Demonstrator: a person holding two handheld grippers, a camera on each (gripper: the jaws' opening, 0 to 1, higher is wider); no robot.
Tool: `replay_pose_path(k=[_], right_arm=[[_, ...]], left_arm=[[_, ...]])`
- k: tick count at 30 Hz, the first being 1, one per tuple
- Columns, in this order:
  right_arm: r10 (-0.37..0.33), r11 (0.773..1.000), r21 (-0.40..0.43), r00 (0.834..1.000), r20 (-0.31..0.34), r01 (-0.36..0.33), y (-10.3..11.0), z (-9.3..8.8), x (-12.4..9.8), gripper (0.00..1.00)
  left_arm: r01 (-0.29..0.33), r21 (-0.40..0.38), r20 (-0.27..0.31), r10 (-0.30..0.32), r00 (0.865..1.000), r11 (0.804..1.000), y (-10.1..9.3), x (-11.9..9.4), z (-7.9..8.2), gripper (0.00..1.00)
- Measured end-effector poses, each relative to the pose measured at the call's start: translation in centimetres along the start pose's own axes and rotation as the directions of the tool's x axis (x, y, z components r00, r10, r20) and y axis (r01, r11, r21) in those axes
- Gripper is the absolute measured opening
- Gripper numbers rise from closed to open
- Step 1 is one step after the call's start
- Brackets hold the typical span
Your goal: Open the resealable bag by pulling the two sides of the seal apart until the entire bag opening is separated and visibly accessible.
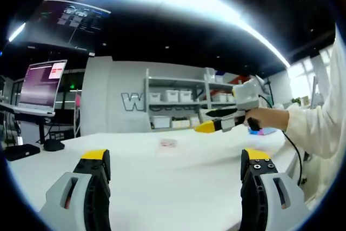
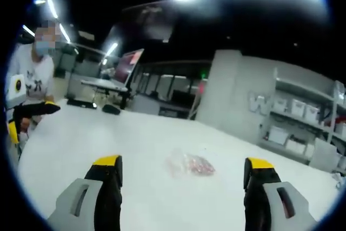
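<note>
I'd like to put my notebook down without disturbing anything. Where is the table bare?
Most of the white table is bare: the wide stretch between the resealable bag and the laptop, and the strip nearer than the bag. It is crowded only at the far edge by the laptop and the dark objects beside it.

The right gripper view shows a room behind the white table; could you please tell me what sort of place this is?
Probably a lab or workshop office: a metal shelf rack of white storage boxes, an open laptop on a stand, and a large white table carrying a small clear resealable bag.
</note>
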State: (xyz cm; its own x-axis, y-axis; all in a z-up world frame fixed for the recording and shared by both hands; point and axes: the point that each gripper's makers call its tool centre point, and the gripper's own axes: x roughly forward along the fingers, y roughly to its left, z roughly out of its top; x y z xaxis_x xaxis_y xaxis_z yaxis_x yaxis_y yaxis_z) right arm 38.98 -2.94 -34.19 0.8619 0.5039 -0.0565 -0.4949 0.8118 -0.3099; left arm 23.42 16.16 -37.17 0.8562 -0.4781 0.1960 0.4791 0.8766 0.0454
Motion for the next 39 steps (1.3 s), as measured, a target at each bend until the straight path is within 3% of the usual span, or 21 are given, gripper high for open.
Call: replay_pose_path(k=[15, 39], right_arm=[[-0.010, 1.000, -0.002, 0.999, 0.048, 0.010, 0.9, 1.2, -2.3, 0.94], [-0.065, 0.998, -0.020, 0.996, 0.066, 0.067, 1.1, 0.9, -6.7, 0.89]], left_arm=[[0.004, -0.005, -0.004, -0.004, 1.000, 1.000, -0.1, 0.0, -0.2, 0.99], [0.014, -0.001, -0.010, -0.014, 1.000, 1.000, -0.4, 0.4, -0.1, 0.99]])
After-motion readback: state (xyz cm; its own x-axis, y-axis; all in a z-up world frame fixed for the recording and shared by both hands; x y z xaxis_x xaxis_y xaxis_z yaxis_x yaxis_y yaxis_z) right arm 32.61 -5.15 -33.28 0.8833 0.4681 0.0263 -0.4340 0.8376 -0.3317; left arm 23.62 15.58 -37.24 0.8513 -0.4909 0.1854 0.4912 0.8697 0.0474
